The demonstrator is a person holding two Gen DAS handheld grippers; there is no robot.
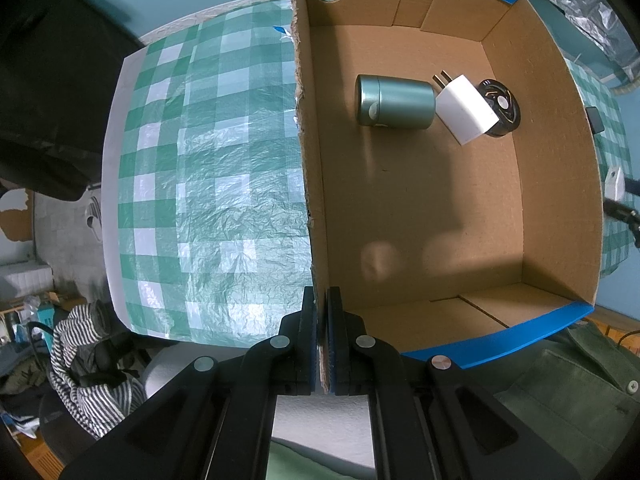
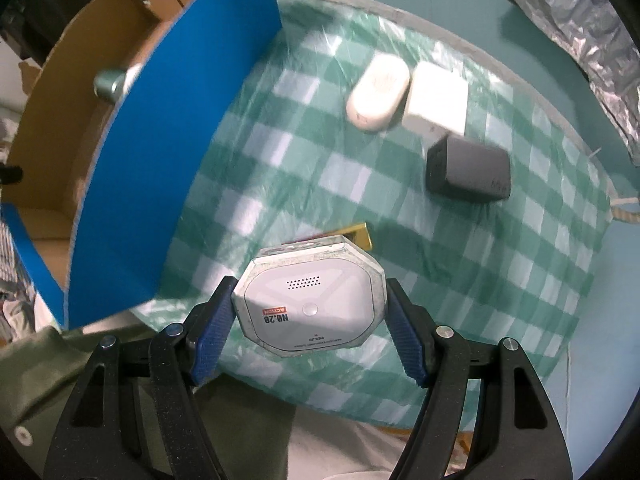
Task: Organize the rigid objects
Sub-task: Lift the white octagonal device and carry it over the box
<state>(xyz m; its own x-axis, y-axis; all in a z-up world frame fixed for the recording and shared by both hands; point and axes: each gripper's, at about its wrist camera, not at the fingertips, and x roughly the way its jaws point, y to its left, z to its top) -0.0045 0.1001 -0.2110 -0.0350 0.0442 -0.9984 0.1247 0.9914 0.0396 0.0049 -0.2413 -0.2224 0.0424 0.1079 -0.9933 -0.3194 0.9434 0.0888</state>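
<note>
My left gripper is shut on the left wall of the cardboard box. Inside the box lie a green tin can, a white plug charger and a black round disc. My right gripper is shut on a grey octagonal box marked "NO.20" and holds it above the checked tablecloth, to the right of the cardboard box's blue outer wall. On the cloth lie a white oval case, a white block, a black block and a gold item.
The round table with the green checked cloth ends at its rim near me. Crumpled foil lies beyond the table at the back right. A striped cloth and clutter sit on the floor at the left.
</note>
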